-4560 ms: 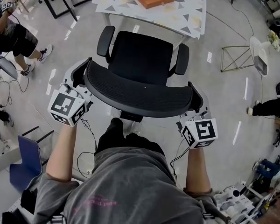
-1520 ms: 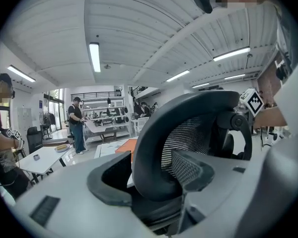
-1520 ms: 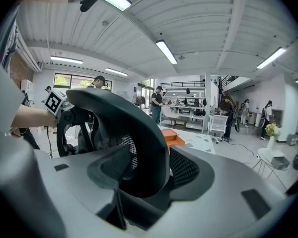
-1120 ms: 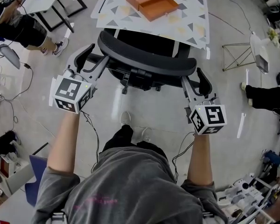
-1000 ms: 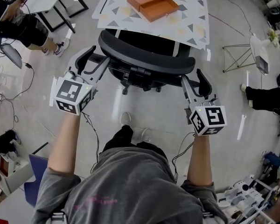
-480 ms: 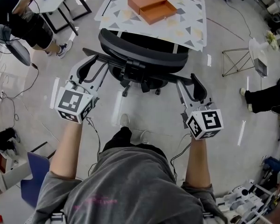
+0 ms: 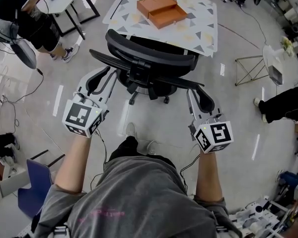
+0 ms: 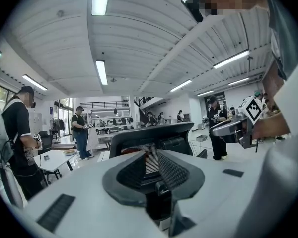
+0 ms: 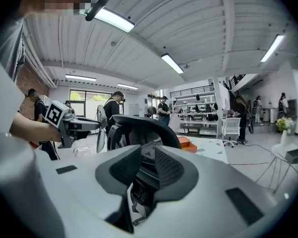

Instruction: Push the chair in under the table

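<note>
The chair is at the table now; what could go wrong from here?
The left claw and the right claw are off the chair, empty, their jaws having just been closing; on its wheels it might roll away. Its backrest sits close to the table edge; a hard shove could jolt the table and shift the orange box.

Hand-held grippers (image 7: 103, 76) (image 7: 198, 94), jaws just narrowed, empty
</note>
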A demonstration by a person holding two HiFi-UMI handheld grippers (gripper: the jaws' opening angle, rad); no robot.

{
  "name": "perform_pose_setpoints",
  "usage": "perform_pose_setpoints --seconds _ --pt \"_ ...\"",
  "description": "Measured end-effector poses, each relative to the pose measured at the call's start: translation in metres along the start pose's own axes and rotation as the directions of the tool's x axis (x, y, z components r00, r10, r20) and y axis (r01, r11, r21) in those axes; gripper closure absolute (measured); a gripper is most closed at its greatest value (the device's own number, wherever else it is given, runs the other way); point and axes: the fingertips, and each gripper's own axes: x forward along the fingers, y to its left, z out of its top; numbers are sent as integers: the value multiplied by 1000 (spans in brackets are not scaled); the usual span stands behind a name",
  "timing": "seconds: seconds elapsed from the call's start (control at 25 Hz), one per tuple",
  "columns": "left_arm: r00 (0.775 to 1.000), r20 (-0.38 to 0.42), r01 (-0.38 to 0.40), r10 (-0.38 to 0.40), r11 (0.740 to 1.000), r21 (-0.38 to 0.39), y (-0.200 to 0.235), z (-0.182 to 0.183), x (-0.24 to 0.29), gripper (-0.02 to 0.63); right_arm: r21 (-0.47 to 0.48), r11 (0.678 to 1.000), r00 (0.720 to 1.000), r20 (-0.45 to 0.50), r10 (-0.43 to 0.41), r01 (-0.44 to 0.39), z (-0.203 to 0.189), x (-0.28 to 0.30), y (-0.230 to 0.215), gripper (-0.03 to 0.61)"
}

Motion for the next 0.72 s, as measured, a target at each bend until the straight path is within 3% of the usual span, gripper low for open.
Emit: perform_pose_setpoints --seconds 0.36,0.72 --pt "1000 12 11 -11 1000 -7 -27 1 -12 565 3 1000 999 25 28 -28 2 -15 12 546" --pt "999 20 29 -29 1000 1 -48 4 -15 589 7 999 998 34 44 -44 -2 -26 17 566"
